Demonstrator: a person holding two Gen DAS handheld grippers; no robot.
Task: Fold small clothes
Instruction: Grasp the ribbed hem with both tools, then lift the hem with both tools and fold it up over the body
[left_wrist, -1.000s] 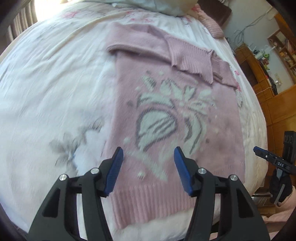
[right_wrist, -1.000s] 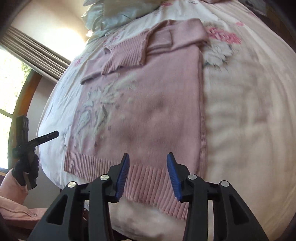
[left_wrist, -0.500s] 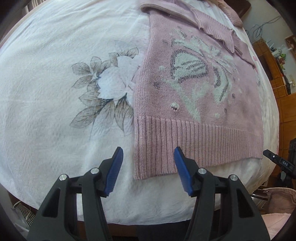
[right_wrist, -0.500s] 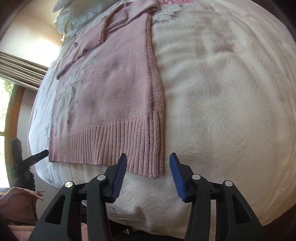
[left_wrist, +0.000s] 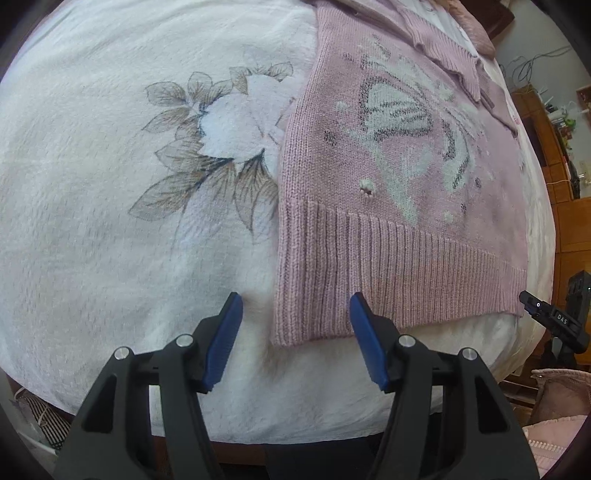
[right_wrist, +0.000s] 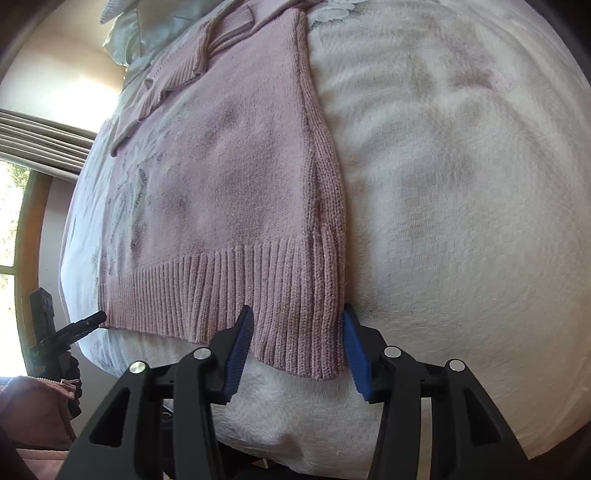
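Note:
A pink knitted sweater (left_wrist: 399, 177) with a pale flower pattern lies flat on the bed, its sleeves folded across the top and its ribbed hem towards me. My left gripper (left_wrist: 295, 314) is open, its blue pads standing either side of the hem's left corner (left_wrist: 295, 325). In the right wrist view the same sweater (right_wrist: 229, 177) runs up and left. My right gripper (right_wrist: 298, 330) is open too, with the hem's right corner (right_wrist: 310, 354) lying between its pads. Neither gripper pinches the cloth.
The bed carries a white fleecy cover (left_wrist: 110, 221) printed with a grey-leaved flower (left_wrist: 221, 136). Pillows (right_wrist: 155, 26) lie at the head. Wooden furniture (left_wrist: 565, 177) stands beyond the right edge, a window (right_wrist: 11, 221) on the left. The other gripper's tip (left_wrist: 550, 317) shows at the bed's front edge.
Both grippers have dropped and drawn back from over the sweater's body to its hem. The left one now frames the left corner, the right one the right corner. Both stayed open.

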